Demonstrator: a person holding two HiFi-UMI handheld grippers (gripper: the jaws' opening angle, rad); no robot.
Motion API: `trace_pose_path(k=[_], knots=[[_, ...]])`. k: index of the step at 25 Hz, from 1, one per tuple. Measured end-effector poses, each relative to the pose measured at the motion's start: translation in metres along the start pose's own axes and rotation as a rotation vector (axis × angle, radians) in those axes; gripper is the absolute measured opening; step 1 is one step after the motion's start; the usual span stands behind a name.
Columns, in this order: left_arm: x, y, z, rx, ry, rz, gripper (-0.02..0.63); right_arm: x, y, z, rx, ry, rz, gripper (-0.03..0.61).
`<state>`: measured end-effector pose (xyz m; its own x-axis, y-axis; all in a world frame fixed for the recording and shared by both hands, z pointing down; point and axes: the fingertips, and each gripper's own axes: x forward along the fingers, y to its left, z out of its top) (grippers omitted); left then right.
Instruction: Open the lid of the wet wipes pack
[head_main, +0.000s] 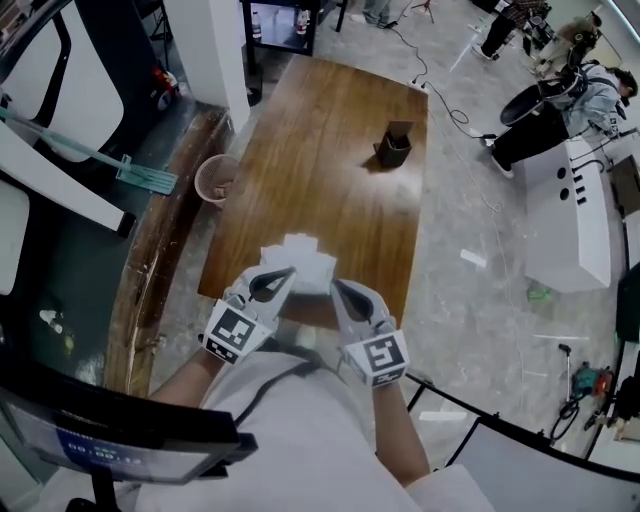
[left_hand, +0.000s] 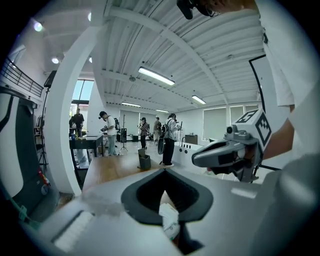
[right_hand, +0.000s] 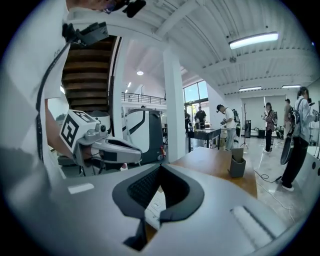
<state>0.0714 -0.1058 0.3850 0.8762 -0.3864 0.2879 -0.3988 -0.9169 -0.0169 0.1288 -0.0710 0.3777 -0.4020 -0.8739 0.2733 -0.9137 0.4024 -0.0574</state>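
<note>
Tools (head_main: 288, 272) (head_main: 337, 286) — two — both on one wipes pack (head_main: 302, 256)

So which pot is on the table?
The black pot stands on the table, toward its far end. The pink pot sits off the table, beside its left edge.
</note>
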Motion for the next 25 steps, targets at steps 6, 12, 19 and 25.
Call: trace_pose_path(k=[6, 12, 19, 25], knots=[[-0.012, 0.000, 0.011, -0.008, -0.028, 0.009, 0.003, -0.019, -0.002, 0.012, 0.005, -0.045, -0.056, 0.008], [-0.012, 0.007, 0.005, -0.013, -0.022, 0.013, 0.003, -0.018, -0.003, 0.008, 0.013, -0.046, -0.073, 0.008], [-0.011, 0.015, 0.006, -0.021, -0.023, 0.021, 0.003, -0.011, -0.006, 0.013, 0.003, -0.041, -0.077, 0.009], [-0.011, 0.023, 0.004, -0.023, -0.022, 0.023, 0.003, -0.003, -0.008, 0.010, 0.019, -0.031, -0.077, 0.008]])
